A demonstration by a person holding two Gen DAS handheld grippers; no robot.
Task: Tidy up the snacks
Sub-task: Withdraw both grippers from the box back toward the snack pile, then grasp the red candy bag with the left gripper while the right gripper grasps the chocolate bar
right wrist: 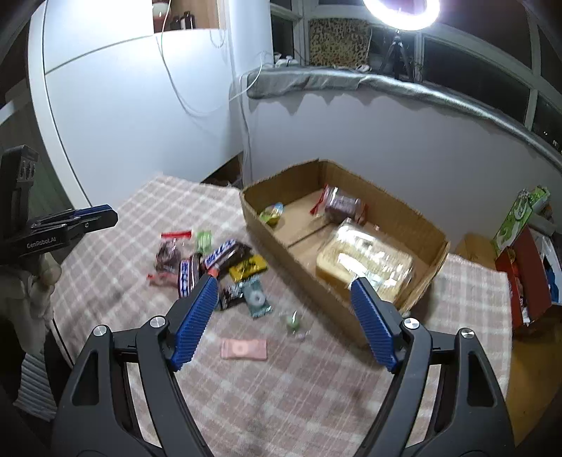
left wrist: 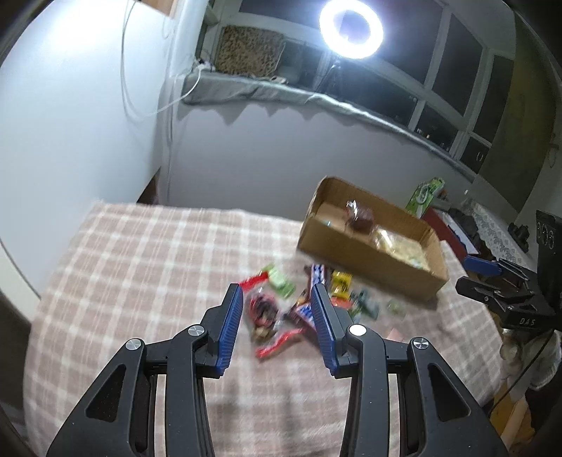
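Pink checked cloth (right wrist: 316, 404) covers the desk, with a grey wall and a bright ring light (left wrist: 351, 30) behind it. On the cloth lies a loose pile of snacks (right wrist: 210, 267), and beside it stands an open cardboard box (right wrist: 432, 260).

In the left wrist view, the left gripper (left wrist: 277, 295) fills the lower middle of the frame. Its jaws stand partly apart and nothing is between them. The snack pile (left wrist: 302, 298) lies just beyond its tips, on the cloth below; a clear bag with red edges (left wrist: 261, 309) shows in the gap between the two blue pads. The box (left wrist: 372, 260) is to the upper right of this gripper.

In the right wrist view, the right gripper (right wrist: 284, 281) is wide open and empty. The pile is near its left pad, to the upper left. A pink flat packet (right wrist: 243, 348) and a small green sweet (right wrist: 292, 320) lie alone on the cloth between the pads. The box, at the upper right, already holds a large pale bag (right wrist: 365, 263), a dark packet (right wrist: 342, 205) and a small yellow-green one (right wrist: 272, 212). The left gripper (right wrist: 105, 214) appears at the left edge of this frame.
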